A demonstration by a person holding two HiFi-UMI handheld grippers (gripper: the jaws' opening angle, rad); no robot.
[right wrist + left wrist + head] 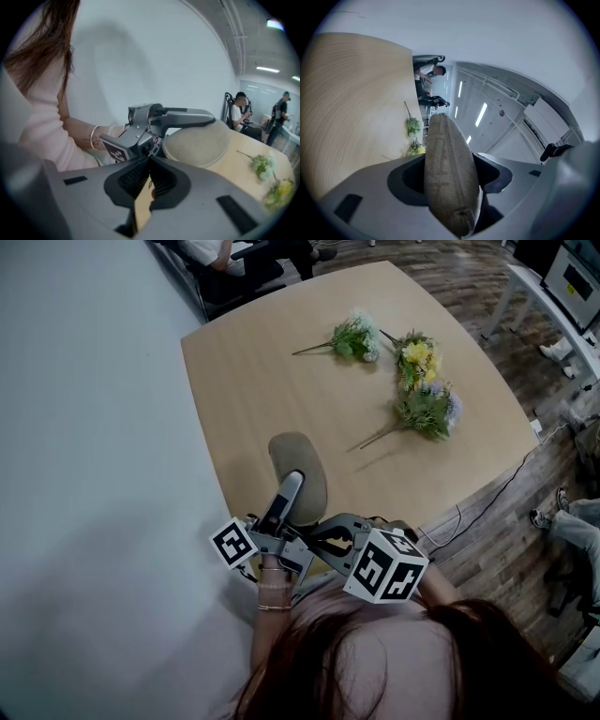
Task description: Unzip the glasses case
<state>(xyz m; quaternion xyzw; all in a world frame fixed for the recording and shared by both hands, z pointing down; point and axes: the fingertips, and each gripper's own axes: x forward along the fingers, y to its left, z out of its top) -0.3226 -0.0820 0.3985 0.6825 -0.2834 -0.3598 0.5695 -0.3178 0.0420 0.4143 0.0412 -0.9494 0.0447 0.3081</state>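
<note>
The glasses case [302, 465] is a beige oval pouch that stands on its edge over the near part of the wooden table [272, 381]. My left gripper [289, 491] grips its near end, one jaw on each flat side. In the left gripper view the case [449, 173] fills the gap of that gripper [450, 165], with both pads pressed against it. My right gripper [328, 538] sits just below and to the right of the left one, close to my body. In its own view the right gripper [149, 161] is shut. A tiny dark bit shows at the tips, and I cannot make out what it is. The case [199, 143] lies beyond it.
Three small bunches of artificial flowers lie on the far half of the table [356, 337] [415, 354] [427, 411]. A white wall [84, 427] runs along the table's left side. People sit at the back [234, 254]. A cable [473, 510] crosses the wood floor at the right.
</note>
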